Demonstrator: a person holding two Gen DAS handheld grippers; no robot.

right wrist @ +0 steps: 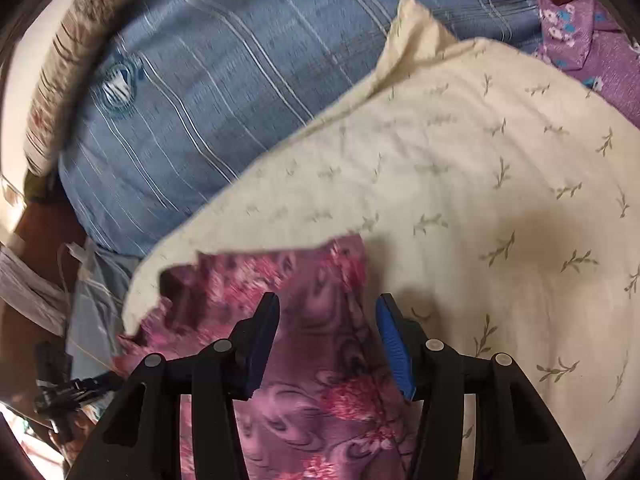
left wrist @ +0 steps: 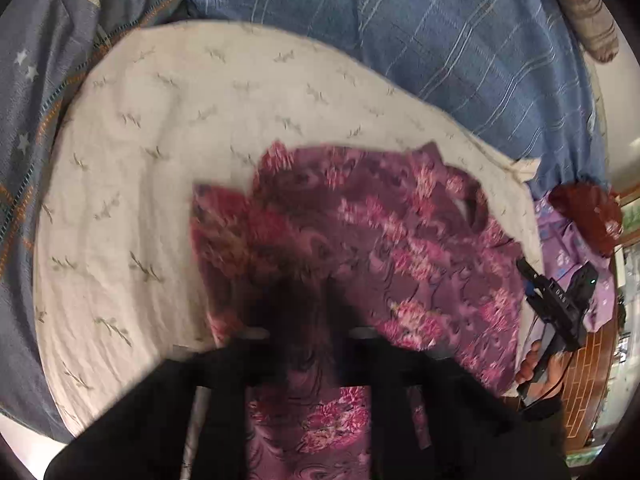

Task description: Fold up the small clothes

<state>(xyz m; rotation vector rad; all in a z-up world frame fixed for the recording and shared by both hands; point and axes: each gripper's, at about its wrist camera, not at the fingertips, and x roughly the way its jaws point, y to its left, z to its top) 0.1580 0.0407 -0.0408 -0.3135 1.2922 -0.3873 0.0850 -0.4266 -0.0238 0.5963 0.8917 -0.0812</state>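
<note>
Cream cloth (left wrist: 168, 168) with small sprig prints is spread over the bed as the folding surface, and a grey star-patterned blanket (left wrist: 36, 92) lies bunched past its left edge, out of the way. On the cream cloth's near-right part lies the task's piece, a purple-and-pink floral garment (left wrist: 360, 232), partly doubled over with one flap lying across its left side, which suggests a fold is under way.

In the left wrist view the left gripper (left wrist: 308, 308) is blurred and dark, its jaws brought together; the floral cloth runs under and between the arms, but whether the tips pinch it cannot be told.

Behind, a blue striped pillow (left wrist: 460, 40) sits along the far edge.

At the right edge of the cream cloth the right gripper (right wrist: 328, 336) stands over the garment's corner with its blue pads (right wrist: 394, 344) apart, the cloth lying loose between them and not pressed. That looks like a release after laying the corner down, or a fresh approach. A purple flowered cloth (right wrist: 600, 52) waits beyond the far right corner.
</note>
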